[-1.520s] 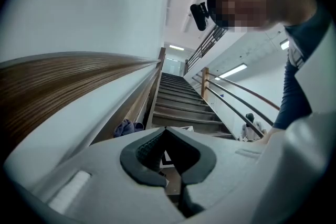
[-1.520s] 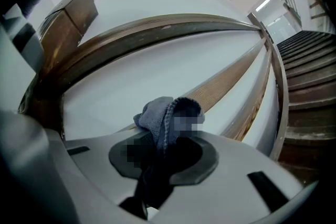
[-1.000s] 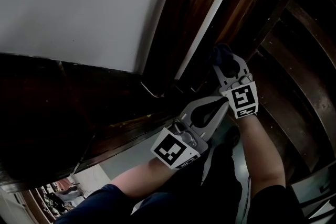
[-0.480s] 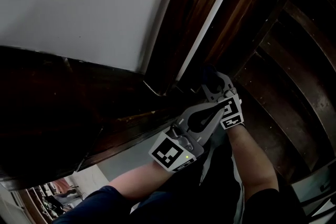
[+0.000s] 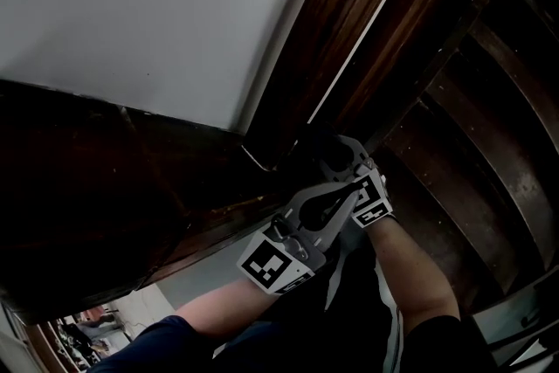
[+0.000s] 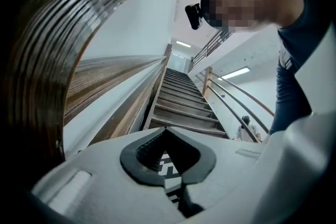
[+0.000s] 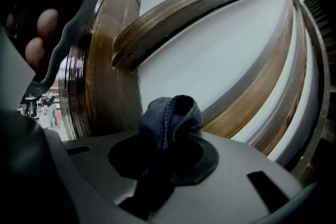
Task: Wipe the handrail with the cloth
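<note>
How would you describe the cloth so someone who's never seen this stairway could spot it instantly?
Start at the big white wall and follow the dark wooden handrail running along it to the right gripper. The cloth is the small bunched blue wad pinched between its jaws, the only soft, blue thing among brown wood and grey plastic.

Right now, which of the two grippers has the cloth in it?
The right gripper: a blue cloth is bunched between its jaws. The left gripper has its jaws shut on nothing.
</note>
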Demonstrator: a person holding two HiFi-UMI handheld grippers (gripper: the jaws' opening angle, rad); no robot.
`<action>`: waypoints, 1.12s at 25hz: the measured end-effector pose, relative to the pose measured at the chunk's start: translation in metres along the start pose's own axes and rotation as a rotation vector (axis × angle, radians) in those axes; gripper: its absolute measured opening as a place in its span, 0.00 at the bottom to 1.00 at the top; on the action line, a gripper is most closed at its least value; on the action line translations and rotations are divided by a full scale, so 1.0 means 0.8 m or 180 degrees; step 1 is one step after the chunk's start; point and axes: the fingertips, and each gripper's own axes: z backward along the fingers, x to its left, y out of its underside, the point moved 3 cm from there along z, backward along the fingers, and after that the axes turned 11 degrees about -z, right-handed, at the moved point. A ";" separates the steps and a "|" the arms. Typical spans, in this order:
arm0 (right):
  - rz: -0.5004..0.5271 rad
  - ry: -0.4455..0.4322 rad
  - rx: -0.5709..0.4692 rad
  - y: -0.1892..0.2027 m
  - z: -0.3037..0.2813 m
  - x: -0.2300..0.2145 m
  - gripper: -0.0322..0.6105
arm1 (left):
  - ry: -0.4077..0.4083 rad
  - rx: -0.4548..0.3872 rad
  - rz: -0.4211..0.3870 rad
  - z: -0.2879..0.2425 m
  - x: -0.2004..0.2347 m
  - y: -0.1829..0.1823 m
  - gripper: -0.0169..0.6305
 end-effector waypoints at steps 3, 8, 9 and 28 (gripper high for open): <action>-0.0079 -0.0028 0.0005 -0.004 0.001 -0.009 0.19 | -0.0051 0.0017 0.0001 0.000 0.003 -0.001 0.03; -0.0182 0.0031 -0.0064 -0.039 0.010 -0.038 0.19 | -0.0088 0.0030 -0.0022 -0.003 0.007 -0.011 0.03; -0.0216 0.0062 -0.0085 -0.049 0.012 -0.047 0.19 | -0.0093 0.0040 -0.0031 -0.004 0.008 -0.013 0.03; -0.0295 0.1014 -0.0132 -0.233 0.062 -0.221 0.19 | -0.0020 -0.0134 -0.0187 -0.060 0.006 -0.098 0.03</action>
